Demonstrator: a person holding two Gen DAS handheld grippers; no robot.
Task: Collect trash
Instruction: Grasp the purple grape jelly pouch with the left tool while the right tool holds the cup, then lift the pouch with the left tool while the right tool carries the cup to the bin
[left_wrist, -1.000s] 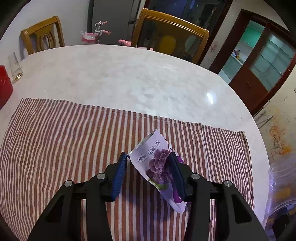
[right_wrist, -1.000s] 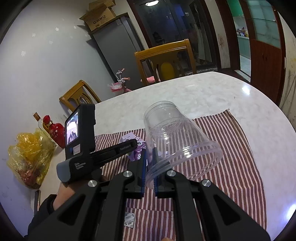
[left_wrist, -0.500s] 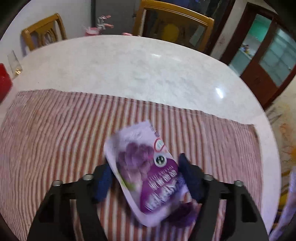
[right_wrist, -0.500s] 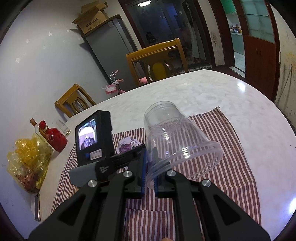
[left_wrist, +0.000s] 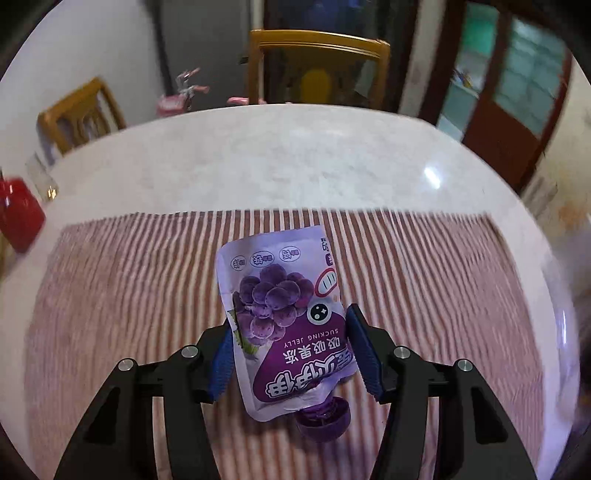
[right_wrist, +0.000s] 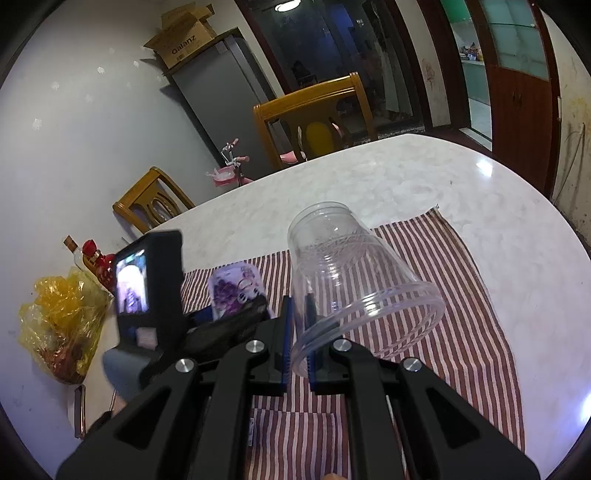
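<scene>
1. Between the blue pads of the left gripper (left_wrist: 291, 354) a purple jelly pouch (left_wrist: 284, 314) is held by its two side edges, clear of the striped cloth (left_wrist: 110, 295); the cap (left_wrist: 325, 419) is turned toward the camera, and the flat end points forward.
2. The pouch's long axis is seen to run along the fingers, tilted slightly to the left at the far end.
3. By the right gripper (right_wrist: 300, 328) the wall of a clear plastic jar (right_wrist: 354, 273) is pinched near the rim; the fingers are nearly closed, one inside and one outside. The jar is held tilted, base away, mouth toward the camera and somewhat down.
4. From the right wrist view the pouch (right_wrist: 236, 288) is placed just left of the jar, beside its wall rather than before its mouth.
5. The coming move is judged to turn on this offset: the pouch must be brought round to the mouth, or the jar turned toward it.
6. A small white wrapper (right_wrist: 252, 432) is left on the cloth below.
</scene>
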